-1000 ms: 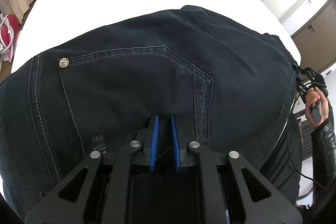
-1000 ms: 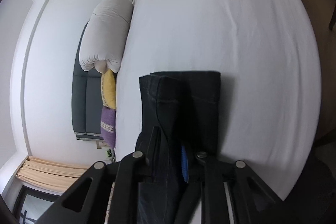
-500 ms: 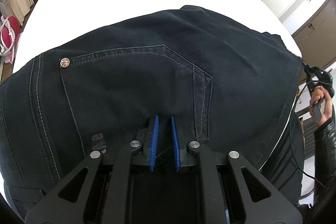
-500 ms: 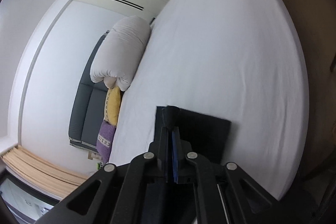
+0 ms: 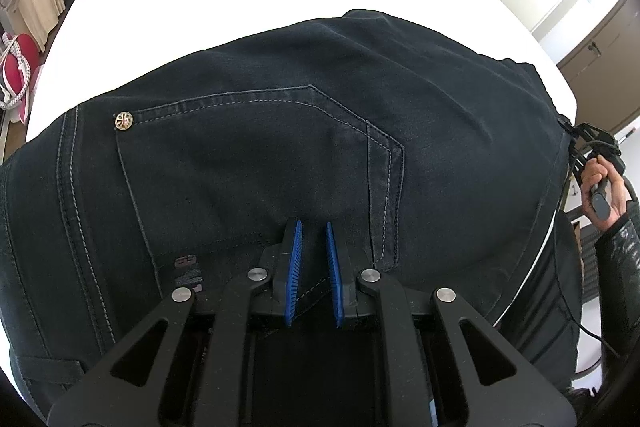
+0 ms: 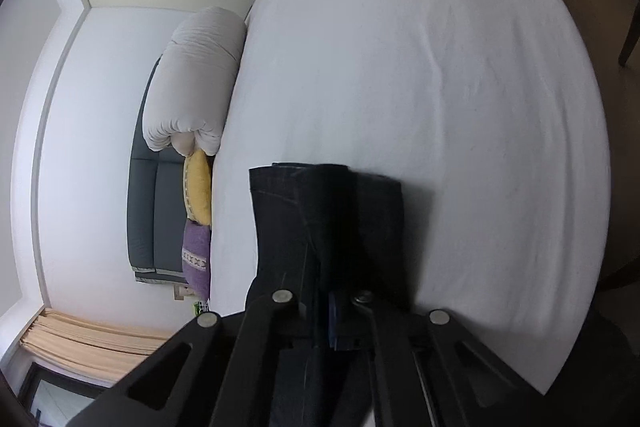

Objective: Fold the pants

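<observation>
White bed [image 5: 248, 3] under dark pants [image 5: 280, 131]: heavy, limp denim. Left gripper [image 5: 314, 247] nearly closed, pinching near waistband; right gripper [image 6: 326, 311] clamped on right edge fold. Grip seams.

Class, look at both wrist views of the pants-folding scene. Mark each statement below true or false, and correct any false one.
1. The pants are dark denim. True.
2. The pants lie on a red sheet. False: the bed sheet is white.
3. The right gripper has pants fabric between its fingers. True.
4. The yellow cushion sits on top of the pants. False: it is at the bed's far edge, beside a purple cushion.
</observation>
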`<state>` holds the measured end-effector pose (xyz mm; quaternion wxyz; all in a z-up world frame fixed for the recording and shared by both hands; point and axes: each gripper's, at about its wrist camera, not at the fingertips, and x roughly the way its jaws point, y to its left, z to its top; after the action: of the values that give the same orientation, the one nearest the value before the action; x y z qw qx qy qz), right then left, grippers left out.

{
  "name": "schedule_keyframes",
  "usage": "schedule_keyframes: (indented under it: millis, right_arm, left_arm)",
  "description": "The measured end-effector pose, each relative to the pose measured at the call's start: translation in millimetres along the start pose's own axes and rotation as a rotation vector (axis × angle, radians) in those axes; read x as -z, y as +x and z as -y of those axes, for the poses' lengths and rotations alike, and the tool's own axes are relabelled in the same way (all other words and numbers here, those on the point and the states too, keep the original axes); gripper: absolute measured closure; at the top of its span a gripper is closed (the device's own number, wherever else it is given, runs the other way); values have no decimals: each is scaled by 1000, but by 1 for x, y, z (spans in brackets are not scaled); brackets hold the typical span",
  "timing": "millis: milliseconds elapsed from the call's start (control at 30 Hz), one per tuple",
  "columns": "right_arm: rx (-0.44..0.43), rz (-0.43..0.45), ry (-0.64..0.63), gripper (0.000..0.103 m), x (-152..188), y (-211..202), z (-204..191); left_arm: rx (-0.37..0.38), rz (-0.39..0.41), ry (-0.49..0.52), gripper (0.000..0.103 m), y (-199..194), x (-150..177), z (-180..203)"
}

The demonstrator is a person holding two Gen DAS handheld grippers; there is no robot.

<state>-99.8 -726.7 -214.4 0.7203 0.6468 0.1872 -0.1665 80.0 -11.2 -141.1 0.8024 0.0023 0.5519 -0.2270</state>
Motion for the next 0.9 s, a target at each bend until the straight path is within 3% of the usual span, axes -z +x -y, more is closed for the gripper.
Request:
schedule_keyframes:
  millis: [233, 600, 667, 767, 867, 900]
  right_arm:
    - [55, 36, -20, 100, 5, -24, 5]
    - [93, 16, -36, 101, 2, -28, 10]
    - [79, -18, -35, 103, -1, -21, 17]
    - [-9, -51, 12, 102, -7, -26, 28]
    - [24, -3, -5, 71, -6, -60, 21]
    - [43, 9, -24, 53, -4, -70, 15]
  left_arm:
    - [-12, -26, 35, 90, 0, -3, 7]
    - [6, -29, 45, 91, -10, 9, -2]
    - [20, -19, 36, 91, -12, 12, -5]
    - [32, -6, 31, 91, -13, 13, -11]
    - [40, 10, 23, 90, -15, 17, -15]
    - [42, 16, 22, 90, -15, 19, -16]
